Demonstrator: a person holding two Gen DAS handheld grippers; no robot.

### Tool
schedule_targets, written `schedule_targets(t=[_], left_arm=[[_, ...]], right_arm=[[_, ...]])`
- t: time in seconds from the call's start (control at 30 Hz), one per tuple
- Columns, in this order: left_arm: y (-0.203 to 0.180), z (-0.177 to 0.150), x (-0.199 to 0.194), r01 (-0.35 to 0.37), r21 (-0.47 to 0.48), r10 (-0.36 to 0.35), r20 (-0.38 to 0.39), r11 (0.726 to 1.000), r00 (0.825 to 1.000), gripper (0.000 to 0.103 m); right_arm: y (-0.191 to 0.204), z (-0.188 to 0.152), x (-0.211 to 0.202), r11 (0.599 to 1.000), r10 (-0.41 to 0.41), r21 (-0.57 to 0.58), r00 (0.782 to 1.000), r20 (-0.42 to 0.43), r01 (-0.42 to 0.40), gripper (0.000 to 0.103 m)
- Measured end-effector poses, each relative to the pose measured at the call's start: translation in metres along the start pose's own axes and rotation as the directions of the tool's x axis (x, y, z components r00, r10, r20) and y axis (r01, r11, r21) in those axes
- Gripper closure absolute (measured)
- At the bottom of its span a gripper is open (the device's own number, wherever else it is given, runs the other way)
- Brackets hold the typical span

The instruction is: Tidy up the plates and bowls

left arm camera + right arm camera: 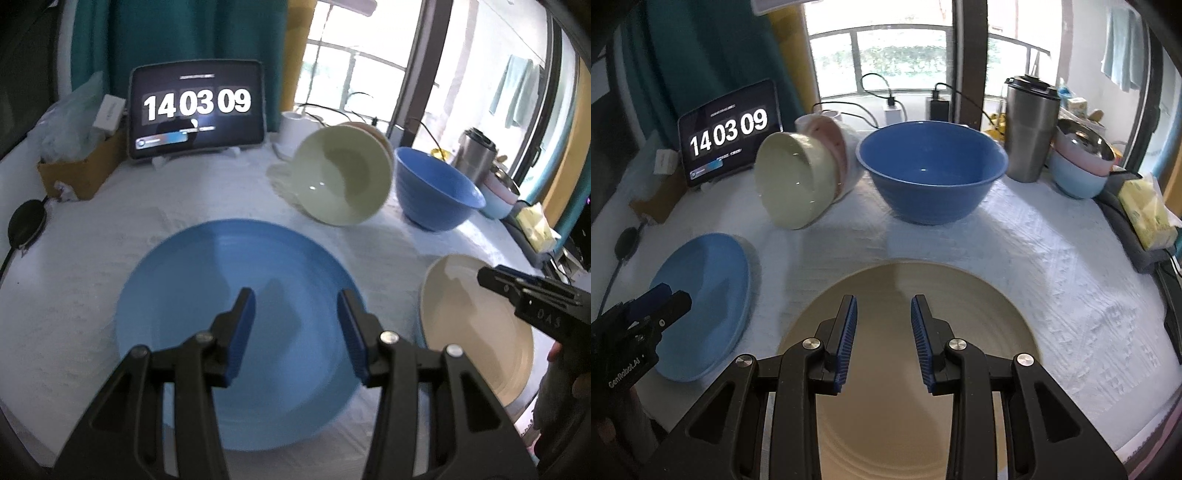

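White textured tablecloth (1052, 288), teal curtain (177, 33), bright balcony window (886, 48)

Two wrist fisheyes, both angled steeply down over the table (92, 236), facing the window side.

Left wrist cam: we sit close above the blue plate (207, 280), which fills the lower centre between our fingers. The right gripper (491, 277) pokes in at the right edge.

Right wrist cam: we sit close above the cream plate (886, 288). The left gripper (670, 295) enters at lower left.

Shared: both plates, the tipped green bowl (343, 181), the blue bowl (931, 170), the tablet clock (197, 107), the steel tumbler (1028, 129).
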State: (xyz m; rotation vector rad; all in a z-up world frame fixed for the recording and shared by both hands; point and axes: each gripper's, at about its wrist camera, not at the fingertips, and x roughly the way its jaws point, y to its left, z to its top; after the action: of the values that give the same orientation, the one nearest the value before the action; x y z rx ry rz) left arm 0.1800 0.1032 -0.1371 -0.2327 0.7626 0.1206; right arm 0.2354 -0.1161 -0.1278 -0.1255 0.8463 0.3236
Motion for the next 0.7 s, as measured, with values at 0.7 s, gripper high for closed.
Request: schedule_targets(t=[0.7], left_arm=[[0.075, 0.007, 0.000, -0.123, -0.088, 0.126, 0.022, 0.988, 0.992, 0.055]], right_arm=[[0.070, 0.016, 0.028, 0.994, 0.064, -0.090, 0.997, -0.042, -0.067, 0.071]])
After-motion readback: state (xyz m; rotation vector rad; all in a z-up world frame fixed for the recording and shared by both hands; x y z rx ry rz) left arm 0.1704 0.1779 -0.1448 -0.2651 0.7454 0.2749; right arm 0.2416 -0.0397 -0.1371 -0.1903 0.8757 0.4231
